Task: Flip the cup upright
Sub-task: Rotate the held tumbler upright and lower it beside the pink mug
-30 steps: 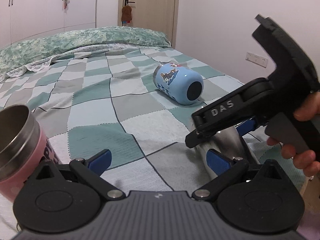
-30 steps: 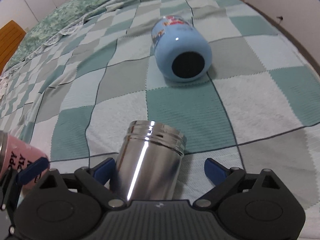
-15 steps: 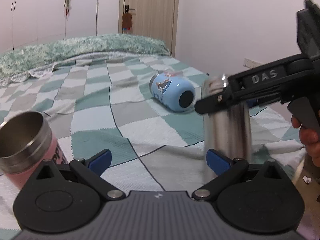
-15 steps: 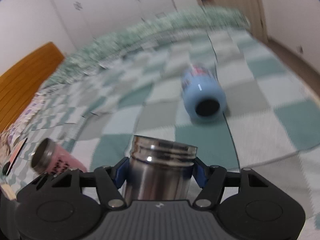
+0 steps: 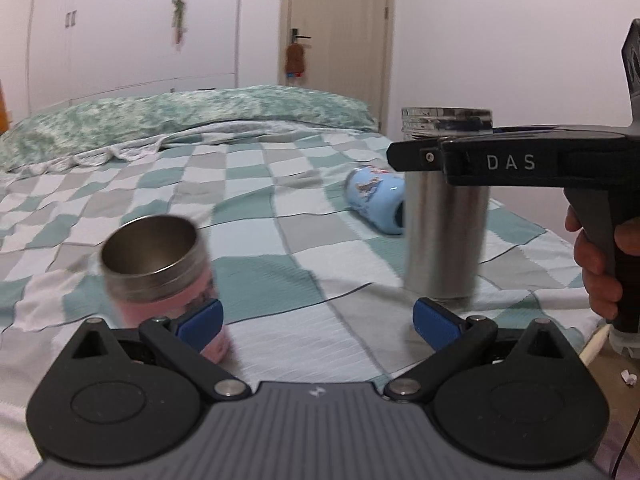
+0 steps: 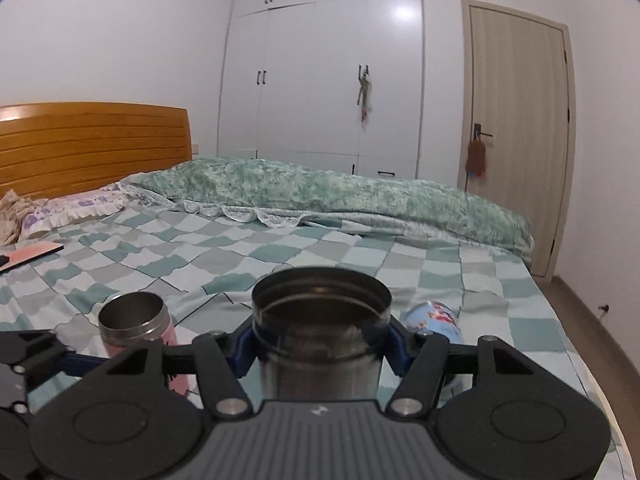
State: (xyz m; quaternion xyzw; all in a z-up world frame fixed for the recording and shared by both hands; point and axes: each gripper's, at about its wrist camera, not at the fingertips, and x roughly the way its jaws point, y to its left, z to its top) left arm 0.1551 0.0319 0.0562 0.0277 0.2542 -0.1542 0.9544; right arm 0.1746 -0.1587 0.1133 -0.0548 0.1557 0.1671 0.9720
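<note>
A steel cup point(image 5: 444, 236) stands upright with its base on the checked bedspread; my right gripper point(image 6: 322, 350) is shut on it just below the rim, and its open mouth point(image 6: 321, 294) faces up. My left gripper point(image 5: 316, 322) is open and empty, low over the bed between the cups. A pink cup point(image 5: 160, 264) with a steel rim stands upright just beyond the left finger point(image 5: 200, 322); it also shows in the right wrist view point(image 6: 136, 326). A blue cartoon cup point(image 5: 374, 200) lies on its side farther back.
The bed's right edge point(image 5: 576, 332) runs close to the steel cup, with floor beyond. A folded green quilt point(image 6: 340, 196) lies across the far side. A wooden headboard point(image 6: 92, 144), pillows and a flat pink item point(image 6: 32, 254) are at far left.
The right gripper closed on the lying steel cup and tipped it up; it now stands vertical on the bed. The left gripper shifted left toward the pink cup, staying open.
</note>
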